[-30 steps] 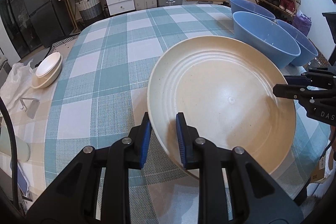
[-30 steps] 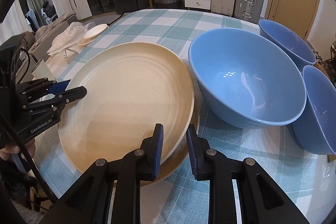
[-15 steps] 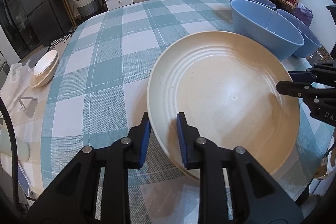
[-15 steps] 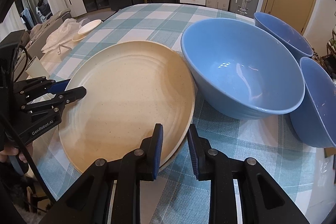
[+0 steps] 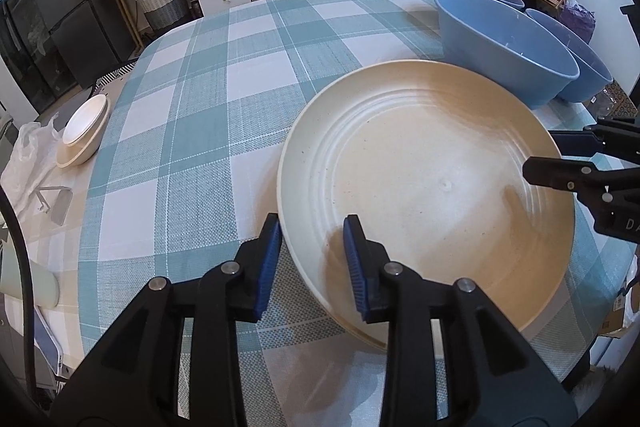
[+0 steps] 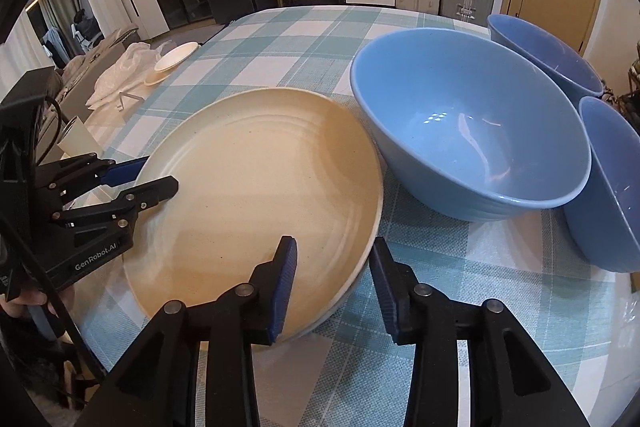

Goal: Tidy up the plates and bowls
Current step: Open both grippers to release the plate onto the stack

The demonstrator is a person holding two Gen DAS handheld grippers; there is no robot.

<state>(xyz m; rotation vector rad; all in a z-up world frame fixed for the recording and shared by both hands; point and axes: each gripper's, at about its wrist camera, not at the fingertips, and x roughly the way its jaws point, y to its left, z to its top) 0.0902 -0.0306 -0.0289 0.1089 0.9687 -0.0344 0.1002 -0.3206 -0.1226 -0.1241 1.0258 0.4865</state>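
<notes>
Three blue bowls (image 6: 468, 131) are sitting in a cluster toward the table's right edge, one large and two further ones (image 6: 544, 55) (image 6: 612, 183) beside it, all smooth and glossy. Two cream plates (image 5: 424, 187) are lying stacked near the front edge of the table (image 5: 208, 99), the top one round, speckled, with concentric ridges; the lower one is showing only as a thin rim. A small stack of white dishes (image 5: 82, 135) is resting at the left edge, count unclear.

The left gripper (image 5: 312, 259) is opening, its blue ribbed pads straddling the plates' near-left rim with a narrow gap, not pressing. The right gripper (image 6: 332, 275) is also opening, its jaws somewhat wider, straddling the right rim without gripping. The tablecloth is a woven teal-and-white check.
</notes>
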